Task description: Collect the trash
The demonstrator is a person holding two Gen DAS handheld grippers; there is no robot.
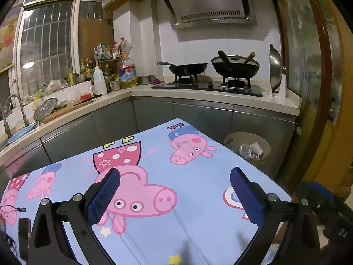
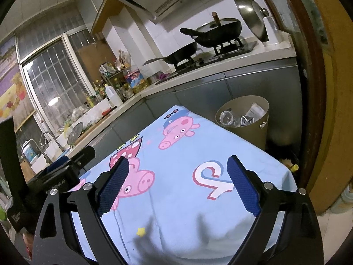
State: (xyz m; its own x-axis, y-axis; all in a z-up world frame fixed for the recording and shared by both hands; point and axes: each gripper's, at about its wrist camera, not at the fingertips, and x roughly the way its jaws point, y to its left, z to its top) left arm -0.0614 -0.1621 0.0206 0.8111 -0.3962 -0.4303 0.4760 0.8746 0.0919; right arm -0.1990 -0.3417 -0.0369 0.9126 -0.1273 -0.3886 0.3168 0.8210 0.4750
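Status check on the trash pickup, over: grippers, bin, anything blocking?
Left gripper open, empty. Right gripper open, empty. Trash bin beyond the table's far corner, bottle and wrappers already inside. Cartoon cloth shows no trash; nothing blocking.

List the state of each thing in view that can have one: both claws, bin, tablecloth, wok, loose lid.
Left claw: open, nothing between the pads.
Right claw: open, empty.
Trash bin: upright, uncovered, holding a clear bottle and wrappers.
Tablecloth: spread flat, no trash on it.
Wok: on burner, glass lid on.
Steel lid: standing on edge in rack.
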